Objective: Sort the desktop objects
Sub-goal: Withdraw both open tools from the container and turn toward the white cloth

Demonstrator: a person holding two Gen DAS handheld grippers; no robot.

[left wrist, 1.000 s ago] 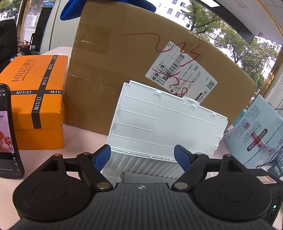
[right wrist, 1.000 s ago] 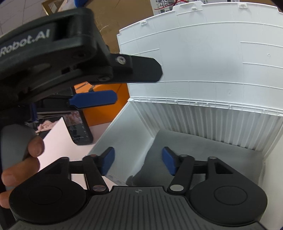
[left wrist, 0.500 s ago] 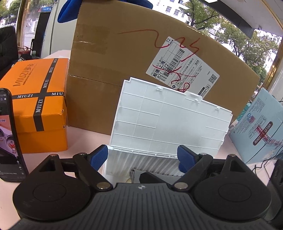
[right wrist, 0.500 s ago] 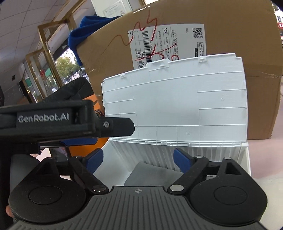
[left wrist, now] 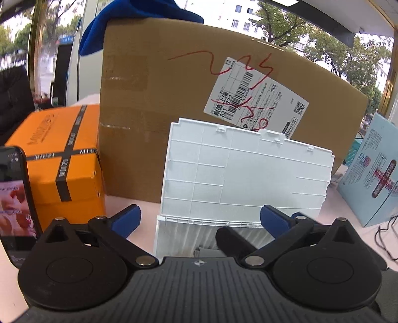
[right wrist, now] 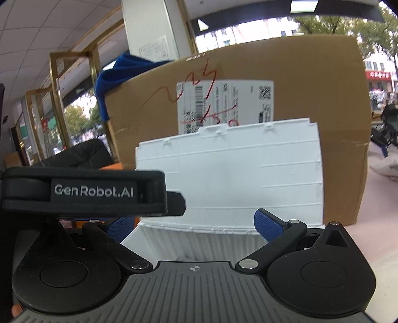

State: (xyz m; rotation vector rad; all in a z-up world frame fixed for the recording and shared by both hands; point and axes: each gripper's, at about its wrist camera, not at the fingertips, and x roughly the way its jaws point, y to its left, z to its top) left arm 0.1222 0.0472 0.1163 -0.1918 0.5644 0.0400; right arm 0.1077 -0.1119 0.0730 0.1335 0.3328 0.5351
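Both tongs, left [left wrist: 200,220] and right [right wrist: 195,224], released and empty, have drawn back from the open white box [left wrist: 245,174], which stands mid-worktop before the cardboard carton [left wrist: 159,104]; a deposit seems finished.

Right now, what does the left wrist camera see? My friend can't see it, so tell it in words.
An open white plastic box stands with its lid up, straight ahead of the open left hand-held gripper. Behind it is a big cardboard box with a blue cloth on top. An orange box and a phone are on the left.
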